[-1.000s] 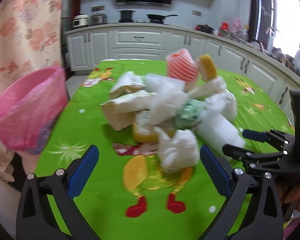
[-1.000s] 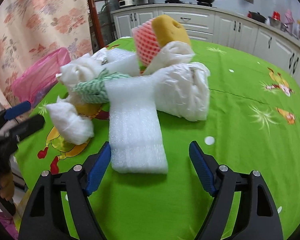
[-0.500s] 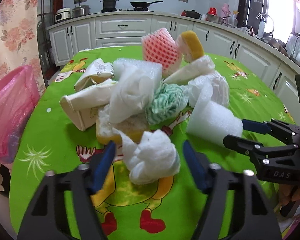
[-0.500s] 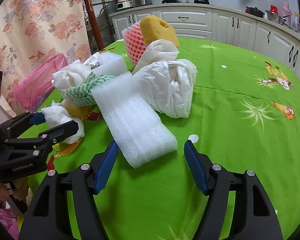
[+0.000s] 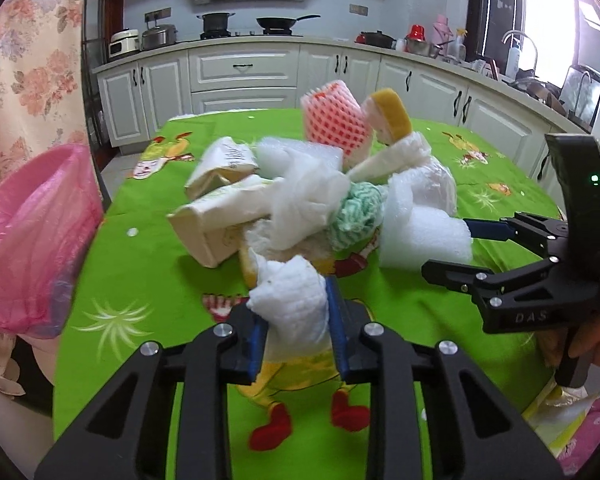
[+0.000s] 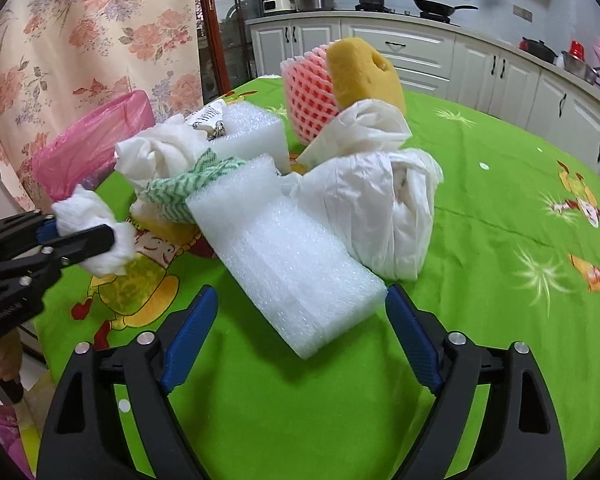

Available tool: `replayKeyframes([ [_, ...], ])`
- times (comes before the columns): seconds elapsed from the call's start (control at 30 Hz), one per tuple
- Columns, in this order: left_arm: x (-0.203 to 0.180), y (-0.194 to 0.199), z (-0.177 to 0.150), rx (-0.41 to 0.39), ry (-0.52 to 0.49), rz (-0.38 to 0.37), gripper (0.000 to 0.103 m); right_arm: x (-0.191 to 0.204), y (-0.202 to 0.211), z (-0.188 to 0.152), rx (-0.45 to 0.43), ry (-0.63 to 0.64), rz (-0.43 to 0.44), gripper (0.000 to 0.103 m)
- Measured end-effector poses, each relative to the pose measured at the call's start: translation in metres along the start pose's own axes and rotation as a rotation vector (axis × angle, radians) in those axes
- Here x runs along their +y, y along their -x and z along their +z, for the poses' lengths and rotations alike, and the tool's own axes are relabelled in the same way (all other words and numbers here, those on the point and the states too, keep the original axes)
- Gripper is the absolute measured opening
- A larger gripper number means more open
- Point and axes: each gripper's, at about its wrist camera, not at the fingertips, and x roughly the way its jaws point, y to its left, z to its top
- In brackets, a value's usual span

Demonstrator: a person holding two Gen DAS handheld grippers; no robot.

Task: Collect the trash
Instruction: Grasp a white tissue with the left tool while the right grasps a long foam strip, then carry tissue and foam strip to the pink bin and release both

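A heap of trash lies on the green tablecloth [image 5: 148, 264]. My left gripper [image 5: 296, 320] is shut on a crumpled white paper wad [image 5: 292, 300] at the near edge of the heap; the right wrist view shows the same wad [image 6: 96, 236] pinched in that gripper [image 6: 80, 242]. My right gripper [image 6: 302, 292] has its jaws opening, wide on either side of the near end of a white foam block [image 6: 292, 260]. Its pads do not press on the block. The heap also holds a pink foam net [image 5: 334, 120], a yellow sponge [image 6: 364, 72] and a white plastic bag [image 6: 380, 208].
A bin lined with a pink bag [image 5: 32, 236] stands off the table's left edge, in front of a flowered curtain [image 6: 80, 32]. More of the heap: a green-striped cloth [image 5: 356, 212] and flattened paper cartons [image 5: 220, 216]. White kitchen cabinets [image 5: 244, 76] run behind. A person's hand [image 5: 592, 340] holds the right gripper.
My left gripper's jaws closed from wide open onto the white paper wad. The right gripper's jaws narrowed, then spread wider around the foam block's near end.
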Motion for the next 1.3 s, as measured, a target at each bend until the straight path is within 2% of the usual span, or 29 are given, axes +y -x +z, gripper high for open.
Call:
replayKeyframes([
  [0.23, 0.021, 0.014, -0.003, -0.011, 0.024, 0.038, 0.025, -0.003, 0.001, 0.006, -0.004, 0.051, -0.027, 0.086],
  [0.37, 0.027, 0.013, 0.0, -0.015, 0.044, 0.04, 0.025, -0.001, -0.001, 0.006, 0.003, 0.068, 0.026, 0.086],
  [0.4, 0.026, 0.012, 0.0, -0.017, 0.042, 0.041, 0.025, 0.002, -0.001, 0.005, 0.002, 0.079, 0.034, 0.081],
  [0.43, 0.025, 0.011, 0.001, -0.018, 0.041, 0.04, 0.025, 0.005, -0.002, 0.005, 0.008, 0.093, 0.041, 0.072],
  [0.53, 0.021, 0.011, 0.003, -0.022, 0.037, 0.037, 0.025, 0.013, -0.003, 0.005, 0.009, 0.119, 0.037, 0.059],
  [0.63, 0.021, 0.011, 0.002, -0.022, 0.04, 0.043, 0.025, 0.013, 0.003, 0.003, -0.005, 0.122, 0.056, 0.055],
  [0.77, 0.027, 0.013, 0.001, -0.026, 0.063, 0.048, 0.025, 0.022, 0.02, 0.002, -0.054, 0.146, 0.084, 0.053],
  [0.9, 0.029, 0.017, 0.001, -0.043, 0.069, 0.051, 0.025, 0.028, 0.039, 0.011, -0.106, 0.117, 0.129, 0.053],
  [1.0, 0.032, 0.023, 0.004, -0.066, 0.077, 0.054, 0.025, 0.035, 0.047, 0.019, -0.136, 0.127, 0.131, 0.053],
  [1.3, 0.053, 0.057, 0.016, -0.178, 0.129, 0.115, 0.025, 0.073, 0.038, 0.058, -0.176, 0.171, 0.14, 0.054],
])
